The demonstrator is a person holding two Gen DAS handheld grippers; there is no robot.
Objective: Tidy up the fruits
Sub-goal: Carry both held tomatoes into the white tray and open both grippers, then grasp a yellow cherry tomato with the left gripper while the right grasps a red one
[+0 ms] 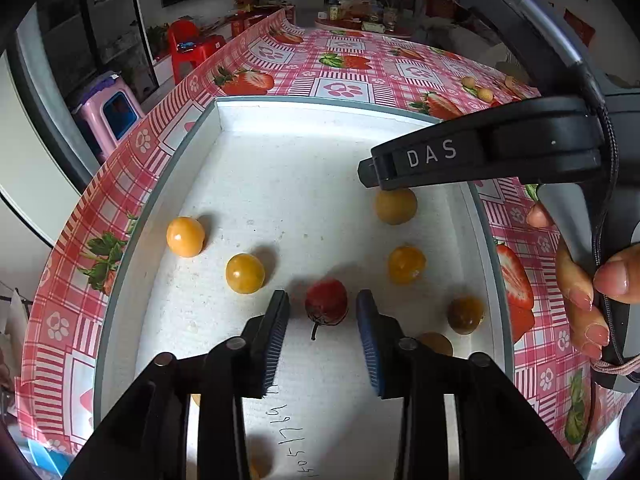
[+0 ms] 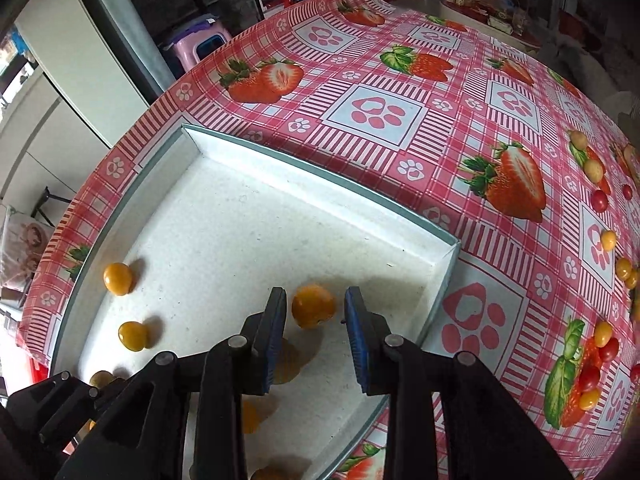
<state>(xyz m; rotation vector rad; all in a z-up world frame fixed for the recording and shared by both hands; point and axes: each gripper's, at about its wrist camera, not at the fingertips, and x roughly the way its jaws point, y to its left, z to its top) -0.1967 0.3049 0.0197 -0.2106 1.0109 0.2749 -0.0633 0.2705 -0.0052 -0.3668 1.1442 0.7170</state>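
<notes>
hidden: yellow fruit (image 2: 285, 360) (partly) | by: right tool (image 2: 316, 320)

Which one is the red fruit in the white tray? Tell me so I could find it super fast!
Look at the white tray on the strawberry tablecloth. Near its front, between the blue pads of the left gripper, which do not touch it, lies the red fruit. It is the only red one in the tray, with a small dark stem; all its neighbours are yellow-orange or brownish.

The left gripper (image 1: 323, 312) hangs over a shallow white foam tray (image 1: 224, 120), its blue-padded fingers (image 1: 276, 336) standing apart on either side of a small red stemmed fruit (image 1: 326, 302), not touching it. Round yellow-orange fruits (image 1: 245, 273) lie scattered around.
</notes>
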